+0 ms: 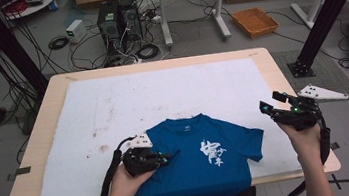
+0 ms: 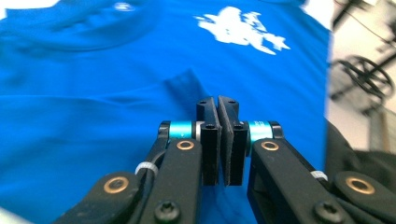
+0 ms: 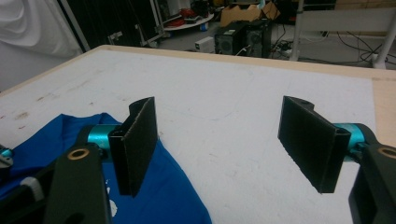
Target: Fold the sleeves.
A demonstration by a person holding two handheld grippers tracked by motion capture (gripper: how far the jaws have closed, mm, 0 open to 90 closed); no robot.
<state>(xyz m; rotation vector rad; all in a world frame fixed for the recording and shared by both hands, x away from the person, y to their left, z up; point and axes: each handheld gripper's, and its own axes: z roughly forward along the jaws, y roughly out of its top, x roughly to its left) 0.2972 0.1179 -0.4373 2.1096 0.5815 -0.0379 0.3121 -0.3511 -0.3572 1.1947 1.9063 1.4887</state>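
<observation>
Blue cotton T-shirt w/ white print point(image 1: 205, 162) lies flat on the white felt mat point(image 1: 113, 110) at the near edge of the light wooden counter point(image 1: 269, 61), hem hanging over the edge toward the person. Left hand-held gripper point(image 1: 167, 157) sits at the shirt's left sleeve area; in the left gripper view its jaws are pressed together w/ a small fold of blue fabric pinched up between them. Right hand-held gripper point(image 1: 269, 106) hovers just beyond the shirt's right sleeve, jaws spread wide, nothing btwn them.
</observation>
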